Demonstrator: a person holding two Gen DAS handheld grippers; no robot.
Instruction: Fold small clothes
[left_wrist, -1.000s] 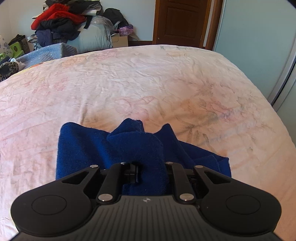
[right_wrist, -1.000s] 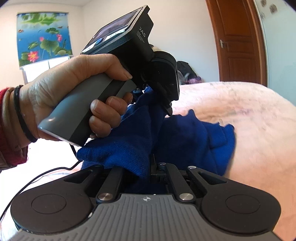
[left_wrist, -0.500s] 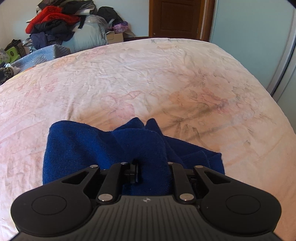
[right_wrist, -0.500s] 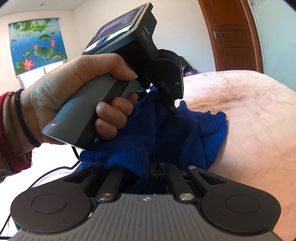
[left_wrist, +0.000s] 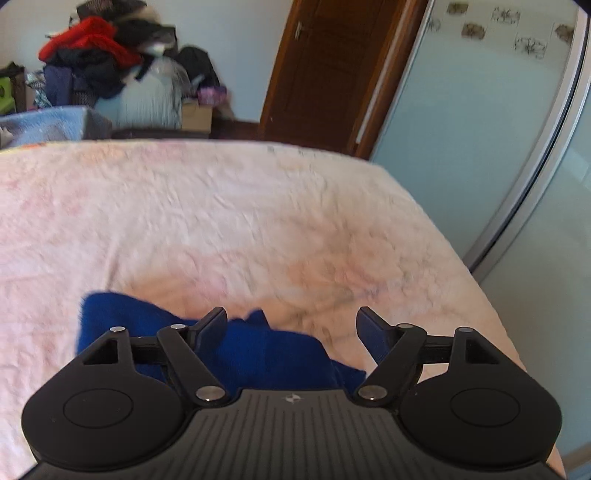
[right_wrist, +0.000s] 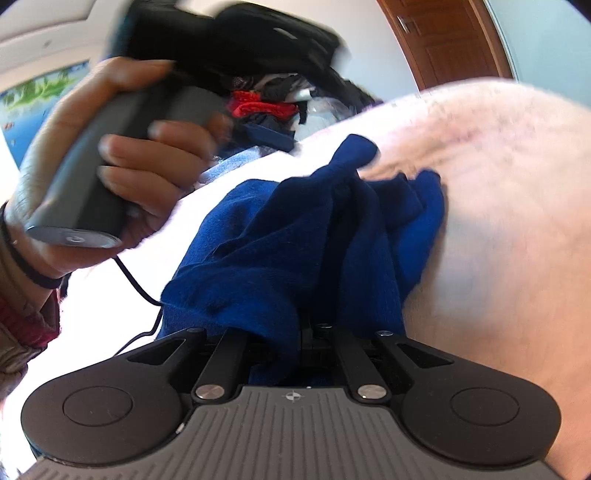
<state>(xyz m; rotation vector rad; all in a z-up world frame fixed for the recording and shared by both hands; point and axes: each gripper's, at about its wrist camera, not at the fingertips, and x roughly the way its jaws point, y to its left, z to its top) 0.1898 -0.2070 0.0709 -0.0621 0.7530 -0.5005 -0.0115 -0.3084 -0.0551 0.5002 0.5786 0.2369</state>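
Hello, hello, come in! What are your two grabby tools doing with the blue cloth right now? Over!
Left tool just opened, let go. Right tool clamped on blue cloth, bunched on the bed. Nothing in the way.

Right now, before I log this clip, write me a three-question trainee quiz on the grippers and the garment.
1. True or false: the left gripper stands open, clear of the blue garment.
2. The right gripper is: A) open over bare sheet, B) shut on the blue garment, C) out of view.
3. What does the garment lie on?

Key: 1 true; 2 B; 3 the pink floral bedsheet.
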